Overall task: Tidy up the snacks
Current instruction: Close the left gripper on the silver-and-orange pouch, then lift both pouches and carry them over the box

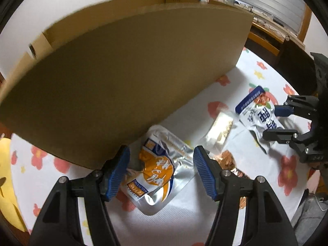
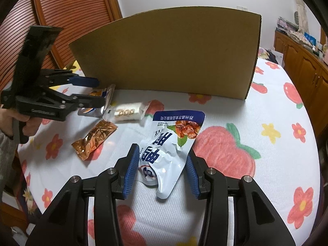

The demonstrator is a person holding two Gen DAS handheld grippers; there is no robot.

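A silver and orange snack pouch [image 1: 157,172] lies on the floral cloth between the fingers of my open left gripper [image 1: 162,171], beside the wall of a big cardboard box [image 1: 127,78]. A white and blue snack pouch [image 2: 172,149] lies between the fingers of my open right gripper [image 2: 162,173]. Neither pouch is lifted. The right gripper [image 1: 280,121] shows in the left wrist view at the white pouch [image 1: 256,112]. The left gripper [image 2: 92,92] shows in the right wrist view over the silver pouch [image 2: 96,106].
A clear-wrapped white snack [image 2: 128,112] and a copper foil packet [image 2: 94,139] lie between the two pouches. The cardboard box [image 2: 170,55] stands behind them on the floral cloth [image 2: 235,123]. Wooden cabinets [image 2: 303,65] stand at the right, slatted doors [image 2: 67,10] at the left.
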